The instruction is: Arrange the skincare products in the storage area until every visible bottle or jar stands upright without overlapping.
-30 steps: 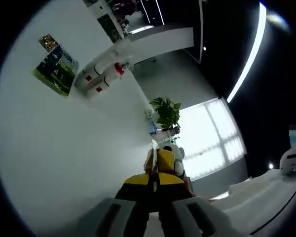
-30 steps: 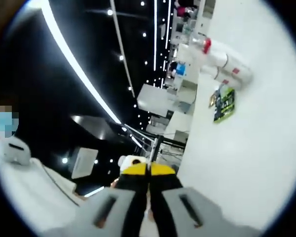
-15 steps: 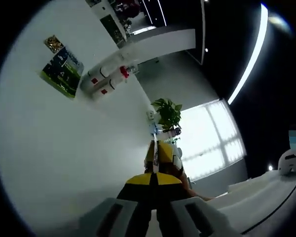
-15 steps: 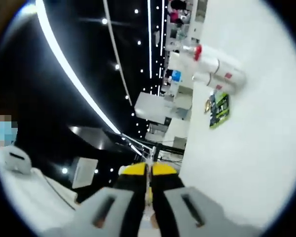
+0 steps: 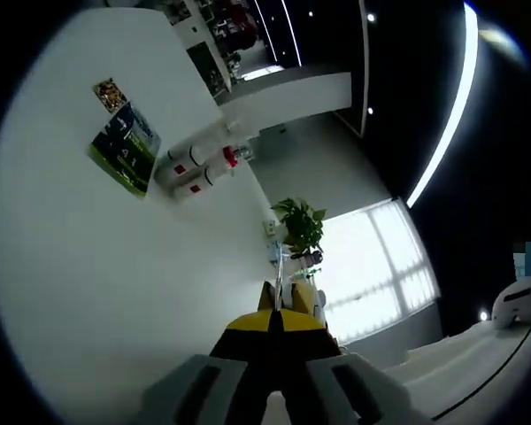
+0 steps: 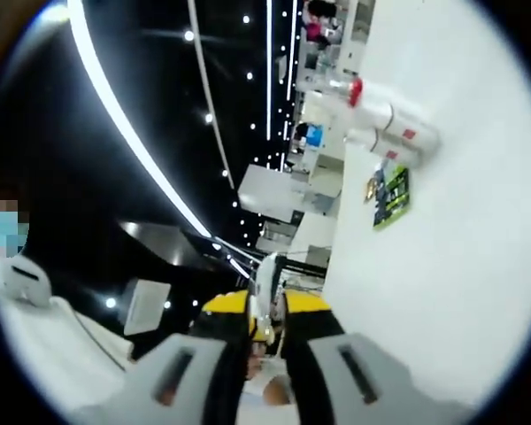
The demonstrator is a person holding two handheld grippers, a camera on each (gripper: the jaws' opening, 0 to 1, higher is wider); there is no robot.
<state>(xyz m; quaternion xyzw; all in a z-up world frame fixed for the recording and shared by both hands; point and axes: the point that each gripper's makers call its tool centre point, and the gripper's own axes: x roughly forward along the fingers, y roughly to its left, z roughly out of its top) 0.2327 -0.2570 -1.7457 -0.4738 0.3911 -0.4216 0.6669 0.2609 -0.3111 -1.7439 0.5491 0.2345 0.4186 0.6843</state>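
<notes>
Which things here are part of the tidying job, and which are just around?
Job: left claw, jaws together; right claw gripping a small pale item, too blurred to name.
Just around: wall poster, two white canisters, potted plant, window, ceiling light strip.

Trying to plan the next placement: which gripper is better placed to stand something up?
Right, probably: the right gripper clamps a small white object, ready to place; the left gripper looks shut with nothing obvious held.
</notes>
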